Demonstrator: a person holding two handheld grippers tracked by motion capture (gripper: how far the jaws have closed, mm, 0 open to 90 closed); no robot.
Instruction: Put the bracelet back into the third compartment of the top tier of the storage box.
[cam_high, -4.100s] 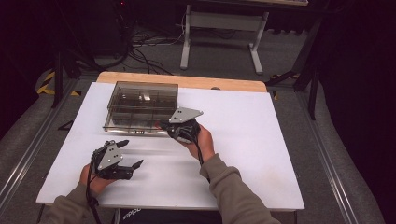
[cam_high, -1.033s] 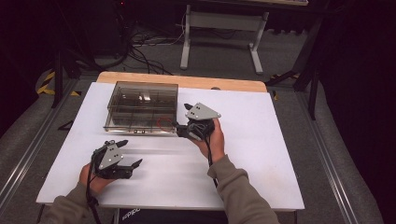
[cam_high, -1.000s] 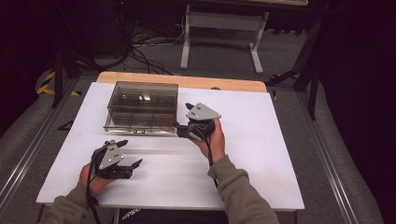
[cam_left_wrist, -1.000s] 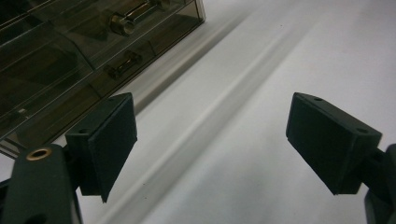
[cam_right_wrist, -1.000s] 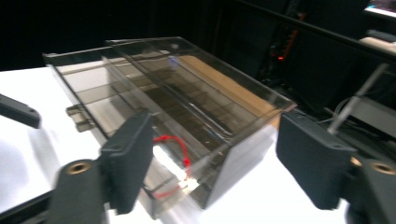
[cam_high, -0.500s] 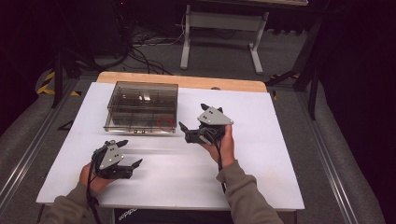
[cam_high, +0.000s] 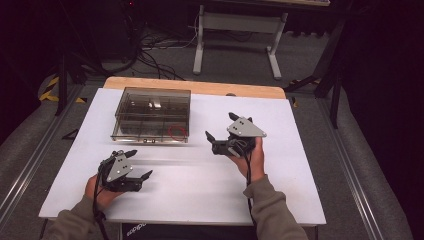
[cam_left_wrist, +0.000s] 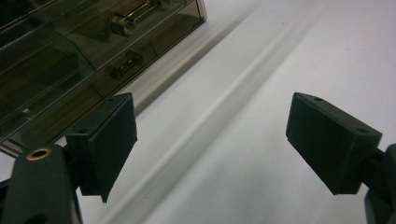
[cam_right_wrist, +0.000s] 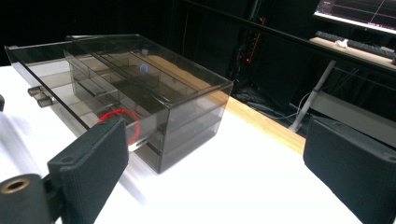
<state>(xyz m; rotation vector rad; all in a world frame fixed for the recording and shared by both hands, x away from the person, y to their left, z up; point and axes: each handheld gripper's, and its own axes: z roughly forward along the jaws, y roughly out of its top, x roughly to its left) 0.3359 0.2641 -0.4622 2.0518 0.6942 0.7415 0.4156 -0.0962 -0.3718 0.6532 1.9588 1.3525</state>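
A smoky see-through drawer box (cam_high: 152, 115) stands on the white table (cam_high: 300, 190) at the back left. A red ring (cam_high: 177, 132) lies inside it near its front right corner. My right gripper (cam_high: 211, 141) hovers to the right of the box and points at it; its jaws have just been opening and nothing is between them. In the right gripper view, the box (cam_right_wrist: 187, 102), the ring (cam_right_wrist: 119, 116) and small drawer handles (cam_right_wrist: 39, 95) lie ahead. My left gripper (cam_high: 141, 162) rests open in front of the box (cam_left_wrist: 56, 60), empty.
A wooden strip (cam_high: 200, 86) edges the table's far side. Beyond it, a metal stand (cam_high: 235, 30) and cables lie on the floor. The right gripper view shows a monitor and keyboard (cam_right_wrist: 359, 44) on a desk behind.
My right hand has drawn away from the box's front right corner, moving right and a little nearer the person. The left hand has stayed put.
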